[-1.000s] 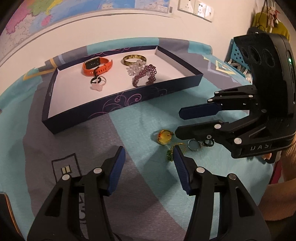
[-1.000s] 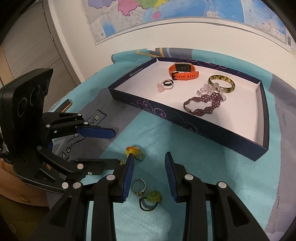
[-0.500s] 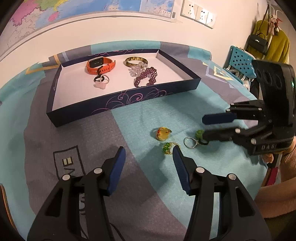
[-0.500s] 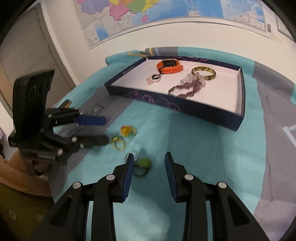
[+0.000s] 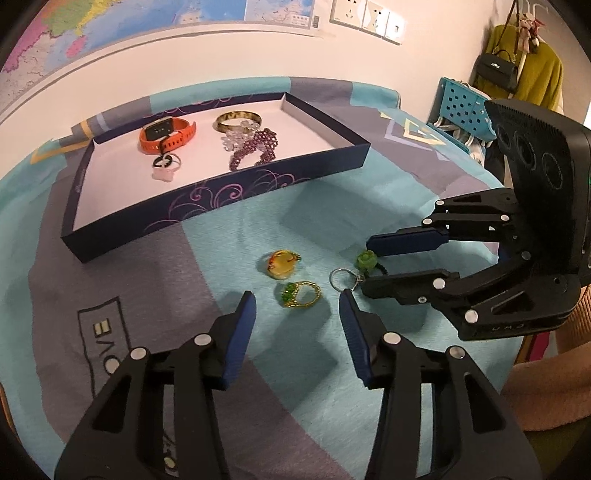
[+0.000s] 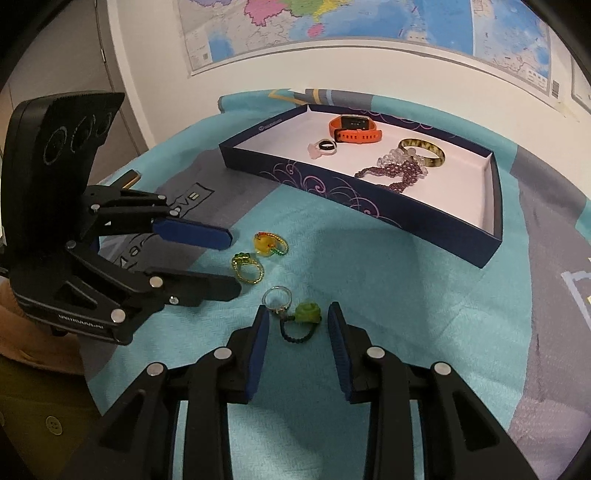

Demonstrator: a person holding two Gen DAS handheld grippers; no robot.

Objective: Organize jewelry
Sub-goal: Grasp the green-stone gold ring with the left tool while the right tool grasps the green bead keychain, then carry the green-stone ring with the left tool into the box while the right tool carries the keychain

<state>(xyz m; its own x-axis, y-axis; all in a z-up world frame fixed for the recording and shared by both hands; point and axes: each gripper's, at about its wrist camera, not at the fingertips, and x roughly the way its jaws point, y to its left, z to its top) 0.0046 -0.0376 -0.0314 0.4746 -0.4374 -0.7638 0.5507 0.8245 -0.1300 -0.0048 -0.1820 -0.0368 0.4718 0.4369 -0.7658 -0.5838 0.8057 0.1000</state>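
Observation:
A dark blue tray point(image 5: 221, 206) point(image 6: 369, 206) holds an orange watch point(image 5: 166, 134), a gold bangle point(image 5: 238, 120), a purple bead bracelet point(image 5: 255, 151) and a pink ring point(image 5: 164, 168). On the cloth lie a yellow-stone ring point(image 5: 282, 264) point(image 6: 266, 243), a gold ring with green stones point(image 5: 301, 293) point(image 6: 247, 267), a silver ring point(image 5: 341, 278) point(image 6: 277, 299) and a green-flower ring point(image 5: 365, 260) point(image 6: 306, 314). My left gripper point(image 5: 297, 306) is open just before the gold ring. My right gripper point(image 6: 295, 317) point(image 5: 369, 264) is open around the green-flower ring.
A teal and grey cloth point(image 5: 258, 369) covers the table. A wall with a map point(image 6: 332, 22) stands behind the tray. A blue perforated rack point(image 5: 461, 107) and hanging clothes point(image 5: 535, 70) are at the far right.
My right gripper has moved back in over the green-flower ring after pulling away. My left gripper has edged forward toward the gold ring. The rings lie a little shifted.

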